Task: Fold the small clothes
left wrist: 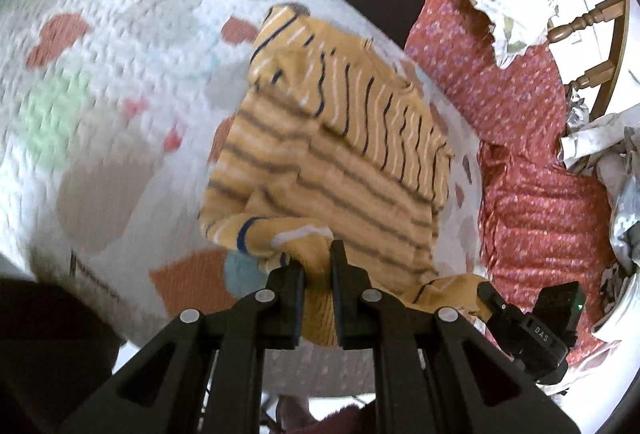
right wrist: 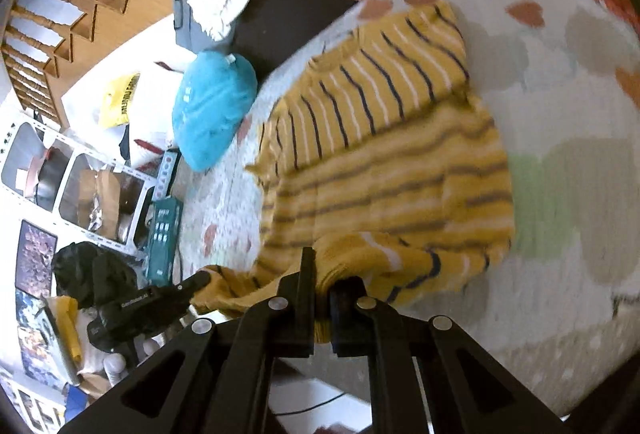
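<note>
Left tongs (left wrist: 318, 266) and right tongs (right wrist: 322, 274), each clamped on the near hem of the striped yellow top (left wrist: 332, 158), which lies partly folded on the patterned quilt (left wrist: 120, 74). For a neat fold, carry both corners forward level and together, keeping the hem taut.

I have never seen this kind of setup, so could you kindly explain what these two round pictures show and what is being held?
There is no robot: a person holds a two-finger gripper in each hand, and a wide-angle camera on each looks along its fingers. One picture is from the left gripper, the other from the right gripper; each also shows the other gripper at its side. Both are shut on the near edge of a yellow striped sweater, already partly folded, which lies on a white patterned blanket. A turquoise cushion sits at the blanket's far edge, and a red flowered cloth lies beside it. The blur suggests movement.
</note>
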A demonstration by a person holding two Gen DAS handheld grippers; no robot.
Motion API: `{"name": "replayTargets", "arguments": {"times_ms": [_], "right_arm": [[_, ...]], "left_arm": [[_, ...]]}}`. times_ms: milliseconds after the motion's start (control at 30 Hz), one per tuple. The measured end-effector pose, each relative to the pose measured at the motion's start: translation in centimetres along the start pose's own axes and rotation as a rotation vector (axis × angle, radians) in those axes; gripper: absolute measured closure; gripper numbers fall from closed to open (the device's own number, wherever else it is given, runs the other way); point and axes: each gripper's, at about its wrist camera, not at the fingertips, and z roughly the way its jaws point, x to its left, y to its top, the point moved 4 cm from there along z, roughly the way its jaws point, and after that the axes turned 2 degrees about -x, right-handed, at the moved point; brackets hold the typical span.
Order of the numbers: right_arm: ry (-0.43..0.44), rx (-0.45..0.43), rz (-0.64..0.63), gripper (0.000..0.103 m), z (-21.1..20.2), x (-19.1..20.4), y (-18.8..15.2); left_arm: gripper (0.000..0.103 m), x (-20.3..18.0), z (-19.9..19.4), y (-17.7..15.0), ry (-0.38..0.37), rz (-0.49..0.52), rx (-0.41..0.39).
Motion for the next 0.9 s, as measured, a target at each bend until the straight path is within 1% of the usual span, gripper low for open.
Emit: {"name": "replayTargets", "arguments": {"times_ms": [200, 367, 633, 900], "right_arm": [[-0.031, -0.053, -0.027, 0.097, 0.9, 0.7, 4.1], [-0.053, -0.087, -0.040, 0.097, 2.1, 1.0, 7.7], [-0.104, -0.108, -0.026, 0.097, 5.5, 0.0, 13.2], [-0.170, -0.095, 0.016, 0.097, 8.9, -2.4, 16.9]], "left_arm": [[0.092, -2.4, 0.9, 4.4, 0.009, 0.041, -0.051], [0.092, -4.4, 2.8, 7.8, 0.049, 0.086, -0.069], [0.092, -5.9, 7.3, 12.8, 0.127, 0.114, -0.055], [0.092, -6.9, 11.6, 16.0, 0.197, 0.141, -0.025]]}}
